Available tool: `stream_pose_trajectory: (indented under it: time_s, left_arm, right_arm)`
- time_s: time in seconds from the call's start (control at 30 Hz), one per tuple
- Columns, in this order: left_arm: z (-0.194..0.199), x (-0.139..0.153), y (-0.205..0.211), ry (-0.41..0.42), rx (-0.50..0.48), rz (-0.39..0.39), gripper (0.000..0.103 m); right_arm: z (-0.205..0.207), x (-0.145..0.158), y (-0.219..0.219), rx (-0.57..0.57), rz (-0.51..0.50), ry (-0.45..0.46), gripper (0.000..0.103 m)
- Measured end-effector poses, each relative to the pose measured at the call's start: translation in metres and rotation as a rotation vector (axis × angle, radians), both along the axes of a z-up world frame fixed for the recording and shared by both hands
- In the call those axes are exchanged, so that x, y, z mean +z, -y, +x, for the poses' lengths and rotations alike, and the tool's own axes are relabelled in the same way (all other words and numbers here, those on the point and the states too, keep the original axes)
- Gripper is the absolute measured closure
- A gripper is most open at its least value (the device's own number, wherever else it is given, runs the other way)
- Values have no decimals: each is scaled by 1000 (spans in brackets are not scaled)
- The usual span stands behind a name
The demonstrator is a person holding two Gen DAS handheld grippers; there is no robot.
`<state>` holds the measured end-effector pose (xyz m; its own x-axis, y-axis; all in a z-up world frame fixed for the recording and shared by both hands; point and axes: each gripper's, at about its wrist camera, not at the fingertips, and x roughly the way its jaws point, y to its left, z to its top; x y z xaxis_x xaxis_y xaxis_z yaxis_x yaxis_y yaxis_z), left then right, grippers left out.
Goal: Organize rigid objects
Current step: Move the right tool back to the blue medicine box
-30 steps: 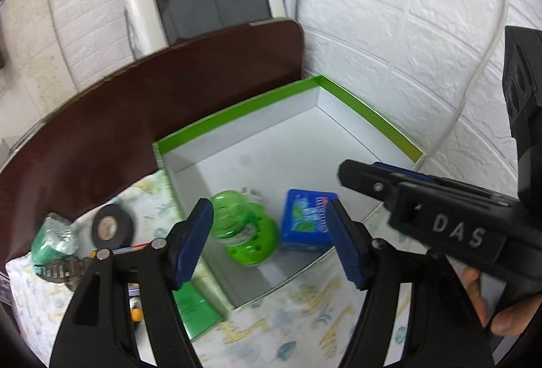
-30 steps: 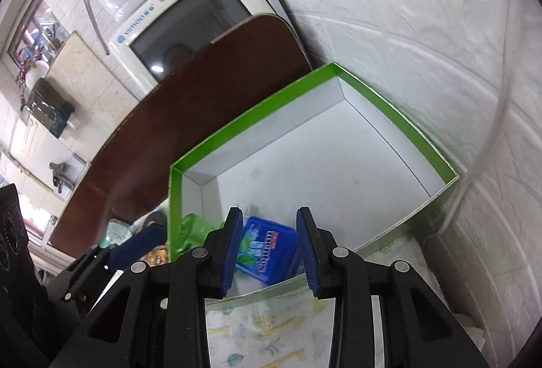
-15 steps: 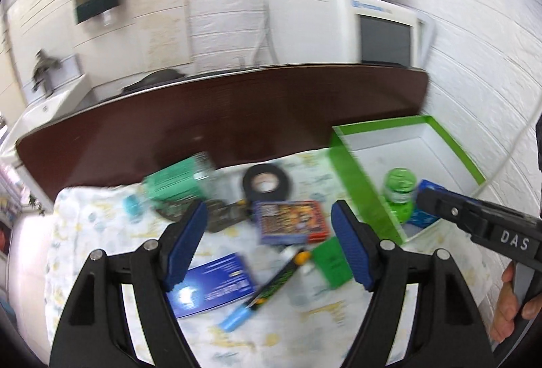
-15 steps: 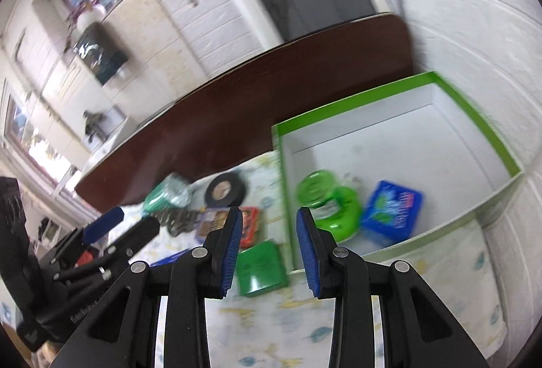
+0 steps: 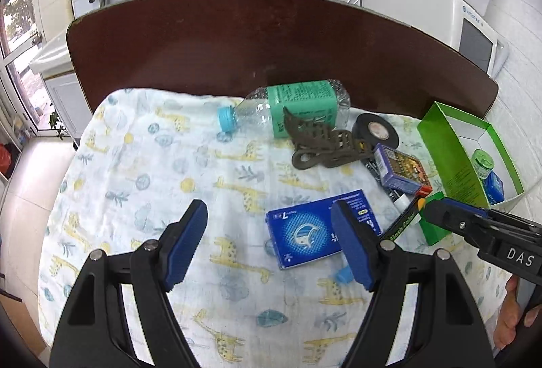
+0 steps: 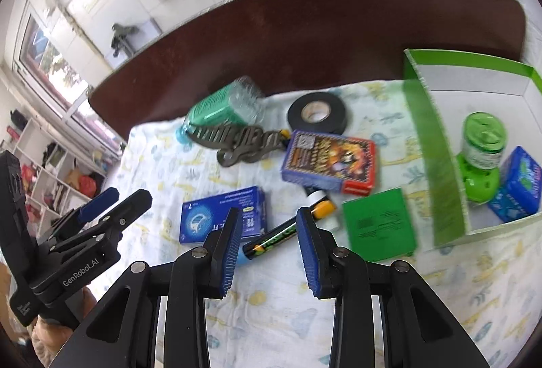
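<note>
Both your grippers hang empty over the giraffe-print cloth (image 5: 142, 165), jaws apart.

Your green-rimmed box (image 6: 437, 144) sits at the cloth's right edge and holds a green jar (image 6: 481, 148) with a blue packet (image 6: 518, 188) just beside it. Your left gripper (image 5: 271, 242) has the wider gap, above a blue carton (image 5: 305, 232); your right gripper (image 6: 267, 242) hovers over a black marker (image 6: 277, 237). The left view alone shows the plastic bottle (image 5: 288, 107) whole, with its blue cap; the right view alone shows the flat green box (image 6: 379, 224) fully, between the card pack (image 6: 332, 165) and the box wall.
</note>
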<state>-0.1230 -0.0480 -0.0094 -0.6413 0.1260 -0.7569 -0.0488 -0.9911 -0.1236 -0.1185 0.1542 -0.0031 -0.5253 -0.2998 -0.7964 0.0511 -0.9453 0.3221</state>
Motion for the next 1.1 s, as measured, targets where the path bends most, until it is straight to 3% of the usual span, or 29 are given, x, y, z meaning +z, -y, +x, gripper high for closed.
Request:
stream_pose_trajectory:
  time_s: [0.17,0.43,0.87,1.0,1.1]
  left_arm:
    - [-6,-25,5,62,-10,37,30]
    - [-10,-45,1,114,-79,80,45]
    - [-16,-57,-8,142,-136,113,46]
    - [-17,-60,-10,157,-163,161,45]
    - [-15,-60,-14,145,-165,143,44]
  right_arm:
    - [-12,-16,21,43,34,23,68]
    - [-33,-38,35,49,62,85,68]
    - [-49,-56,37,47,67,134,68]
    - [-52,-58,39,65,45,143,68]
    - [-52,-61,44,78,31,151,68]
